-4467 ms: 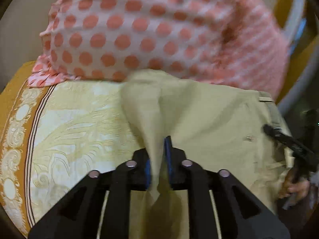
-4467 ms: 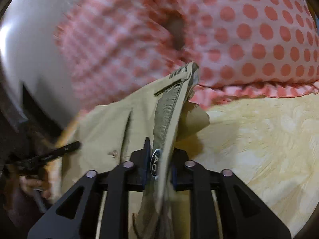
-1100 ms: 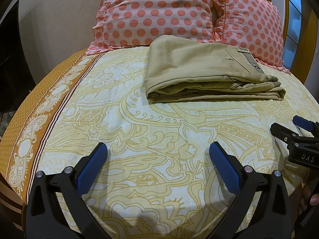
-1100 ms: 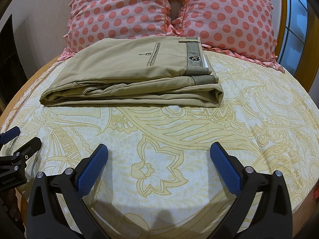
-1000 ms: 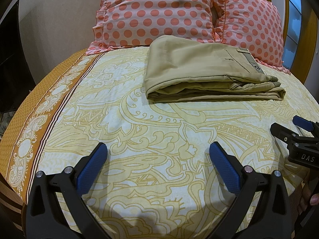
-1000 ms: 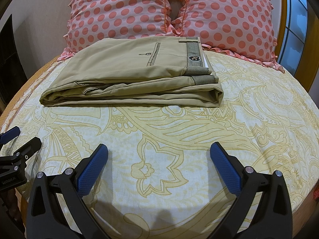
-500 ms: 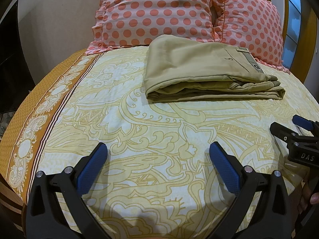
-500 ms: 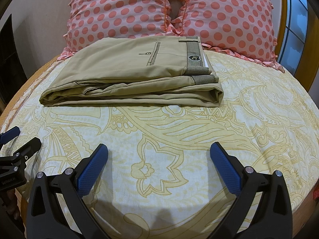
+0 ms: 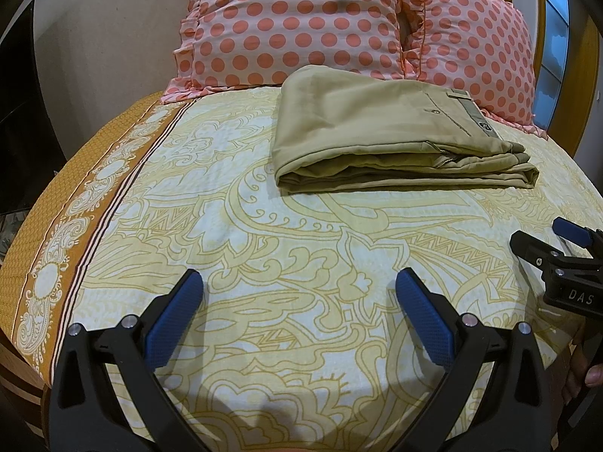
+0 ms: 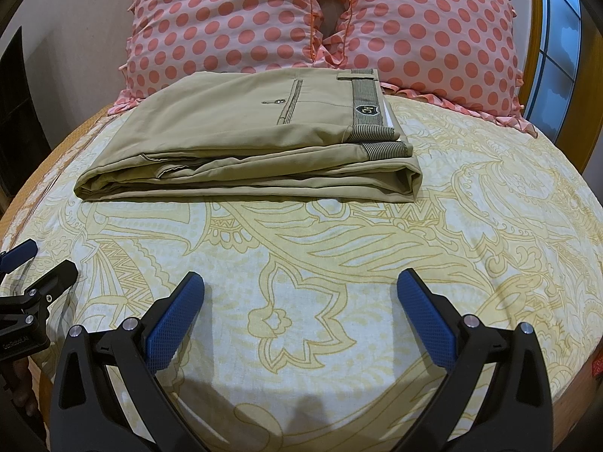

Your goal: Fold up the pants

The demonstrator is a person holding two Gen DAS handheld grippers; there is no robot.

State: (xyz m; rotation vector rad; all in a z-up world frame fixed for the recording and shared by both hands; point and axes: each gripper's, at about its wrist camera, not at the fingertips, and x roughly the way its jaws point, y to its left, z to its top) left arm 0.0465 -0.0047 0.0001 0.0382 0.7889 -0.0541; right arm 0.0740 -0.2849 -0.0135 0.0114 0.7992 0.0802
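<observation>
Evidently done: the pants (image 10: 245,143) lie folded on the bed (image 10: 339,245), both the left claw (image 9: 297,312) and right claw (image 10: 299,312) wide open, empty; best leave the stack untouched.

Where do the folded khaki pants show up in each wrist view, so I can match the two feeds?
Left wrist: folded pants lie upper right of centre, waistband at the right.
Right wrist: folded pants lie upper centre-left, waistband badge facing up.
Shared landmark: polka-dot pillows directly behind the pants.
</observation>
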